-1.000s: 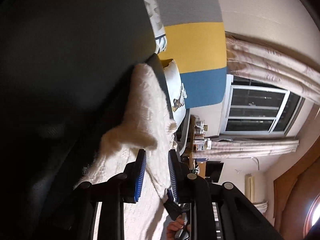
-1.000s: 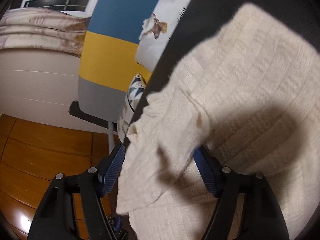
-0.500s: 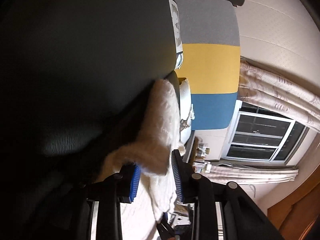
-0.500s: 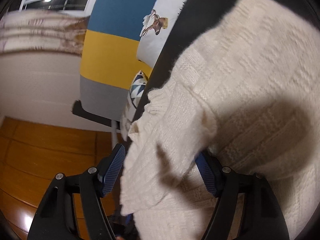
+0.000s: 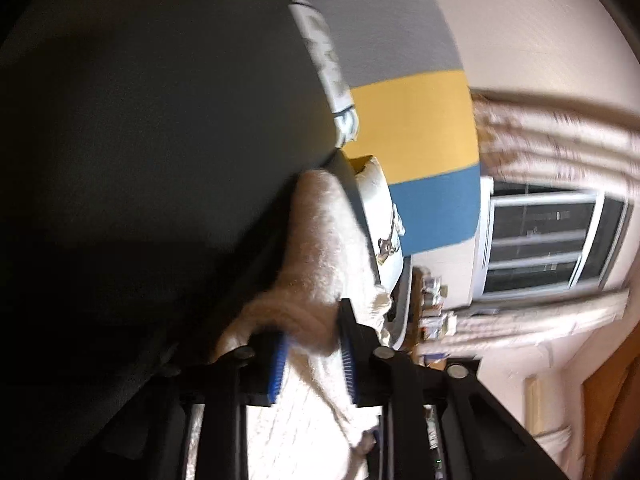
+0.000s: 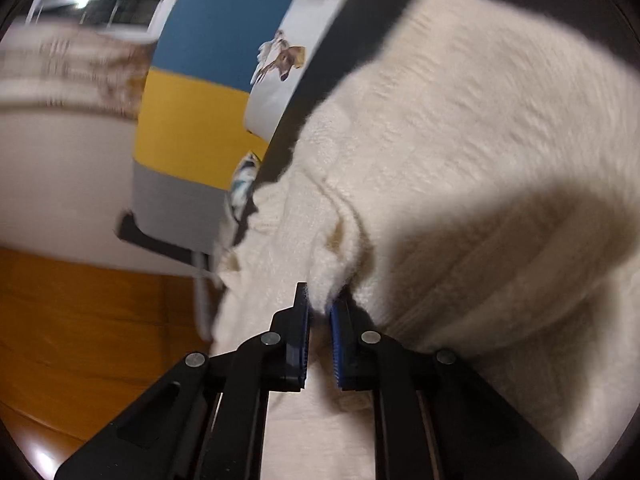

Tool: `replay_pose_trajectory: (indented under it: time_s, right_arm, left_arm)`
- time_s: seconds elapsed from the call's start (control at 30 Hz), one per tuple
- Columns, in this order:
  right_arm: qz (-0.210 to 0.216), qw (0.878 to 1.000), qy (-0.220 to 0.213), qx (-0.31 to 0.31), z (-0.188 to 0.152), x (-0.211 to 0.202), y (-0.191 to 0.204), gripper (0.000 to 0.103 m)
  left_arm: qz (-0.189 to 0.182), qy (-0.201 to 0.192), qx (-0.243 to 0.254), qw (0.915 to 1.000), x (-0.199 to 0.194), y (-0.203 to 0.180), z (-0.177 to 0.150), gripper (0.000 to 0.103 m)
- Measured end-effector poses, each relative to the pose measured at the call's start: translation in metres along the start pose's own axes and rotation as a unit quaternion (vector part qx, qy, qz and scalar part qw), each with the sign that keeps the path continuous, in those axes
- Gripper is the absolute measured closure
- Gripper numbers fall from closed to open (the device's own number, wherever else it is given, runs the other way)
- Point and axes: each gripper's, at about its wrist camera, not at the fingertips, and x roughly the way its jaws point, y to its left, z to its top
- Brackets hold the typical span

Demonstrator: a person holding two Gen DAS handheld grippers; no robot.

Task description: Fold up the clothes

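sweater (image 6: 460,152) | edge pinched in right tongs (image 6: 319,312) | fold between closing left tongs (image 5: 312,344)

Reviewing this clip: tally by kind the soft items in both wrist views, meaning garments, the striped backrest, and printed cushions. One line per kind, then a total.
Cream knit garment: 1
Backrest striped grey, yellow, blue: 1
Printed cushions: 2, one with a dog print, one with a dark geometric print
Total: 4

Cream knit sweater (image 6: 460,140) on dark surface (image 5: 160,120)
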Motion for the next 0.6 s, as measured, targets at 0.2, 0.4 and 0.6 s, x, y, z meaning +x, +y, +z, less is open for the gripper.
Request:
replay_pose_trajectory:
  time_s: [0.2, 0.4, 0.6]
  right_arm:
    - [-0.032, 0.975, -0.058, -0.214, -0.005, -0.039, 0.089, 0.093]
    - [-0.095, 0.974, -0.023, -0.206, -0.007, -0.013, 0.056, 0.093]
    - [-0.059, 0.989, -0.006, -0.132, -0.011, -0.005, 0.007, 0.092]
  left_arm:
    - [-0.022, -0.030, 0.133, 0.9905, -0.017, -0.045, -0.001, 0.087]
    - [0.055, -0.002, 0.101, 0.9933, -0.006, -0.006, -0.002, 0.084]
    - [-0.027, 0.011, -0.034, 0.9990, -0.014, 0.026, 0.006, 0.073]
